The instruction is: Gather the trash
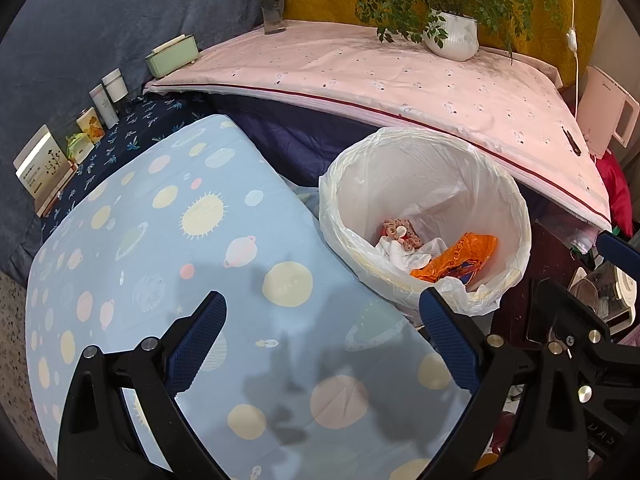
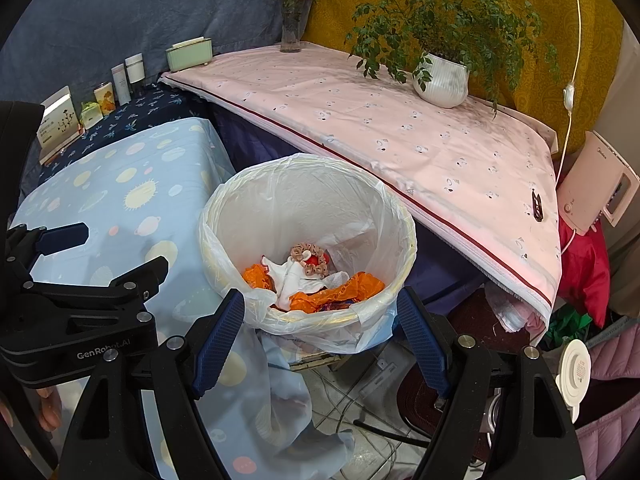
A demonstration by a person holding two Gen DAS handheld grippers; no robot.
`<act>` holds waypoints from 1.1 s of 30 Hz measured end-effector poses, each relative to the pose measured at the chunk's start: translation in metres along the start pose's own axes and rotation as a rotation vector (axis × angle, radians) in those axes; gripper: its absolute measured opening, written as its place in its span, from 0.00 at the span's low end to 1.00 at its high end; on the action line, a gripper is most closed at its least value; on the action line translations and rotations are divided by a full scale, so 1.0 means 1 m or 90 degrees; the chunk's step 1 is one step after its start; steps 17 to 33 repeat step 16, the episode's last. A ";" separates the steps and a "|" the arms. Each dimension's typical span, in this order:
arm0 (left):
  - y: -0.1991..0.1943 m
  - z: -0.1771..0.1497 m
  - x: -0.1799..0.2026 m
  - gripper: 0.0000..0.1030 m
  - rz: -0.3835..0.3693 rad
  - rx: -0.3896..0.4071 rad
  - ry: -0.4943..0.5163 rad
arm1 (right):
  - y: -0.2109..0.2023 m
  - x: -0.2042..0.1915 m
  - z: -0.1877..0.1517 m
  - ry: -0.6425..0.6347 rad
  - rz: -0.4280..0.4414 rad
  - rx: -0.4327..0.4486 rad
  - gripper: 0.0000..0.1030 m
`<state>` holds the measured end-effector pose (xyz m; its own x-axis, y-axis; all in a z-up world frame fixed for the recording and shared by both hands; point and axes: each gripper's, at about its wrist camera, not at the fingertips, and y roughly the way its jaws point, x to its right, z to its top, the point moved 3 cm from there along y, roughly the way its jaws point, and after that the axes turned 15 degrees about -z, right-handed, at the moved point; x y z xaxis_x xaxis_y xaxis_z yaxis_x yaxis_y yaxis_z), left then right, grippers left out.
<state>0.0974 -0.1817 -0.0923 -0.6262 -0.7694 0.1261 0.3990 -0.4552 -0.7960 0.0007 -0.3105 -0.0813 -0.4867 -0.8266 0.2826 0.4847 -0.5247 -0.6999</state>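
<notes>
A white bin lined with a clear plastic bag (image 1: 424, 184) (image 2: 308, 196) stands beside the blue planet-print table. Inside lie an orange wrapper (image 1: 460, 260) (image 2: 340, 292), white crumpled tissue (image 1: 404, 252) (image 2: 288, 276) and a brown patterned scrap (image 2: 308, 258). My left gripper (image 1: 322, 332) is open and empty, hovering over the blue cloth just left of the bin. My right gripper (image 2: 320, 324) is open and empty, above the bin's near rim. The left gripper also shows in the right wrist view (image 2: 116, 248), and the right gripper at the right edge of the left wrist view (image 1: 600, 280).
A blue planet-print cloth (image 1: 200, 240) covers the near table. A pink cloth table (image 1: 360, 72) behind carries a potted plant (image 1: 454, 34), a flower vase (image 1: 274, 8) and a green box (image 1: 172, 56). Small boxes and tubes (image 1: 96, 116) line the left wall. Cables and clutter lie on the floor (image 2: 380, 400).
</notes>
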 end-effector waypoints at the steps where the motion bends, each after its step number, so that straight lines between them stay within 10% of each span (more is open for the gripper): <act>1: 0.000 0.000 0.000 0.90 0.001 0.001 0.000 | 0.000 0.000 0.000 0.000 0.000 0.000 0.72; 33: 0.001 0.000 -0.001 0.90 0.000 -0.002 0.002 | 0.000 0.000 0.000 0.000 0.000 0.000 0.72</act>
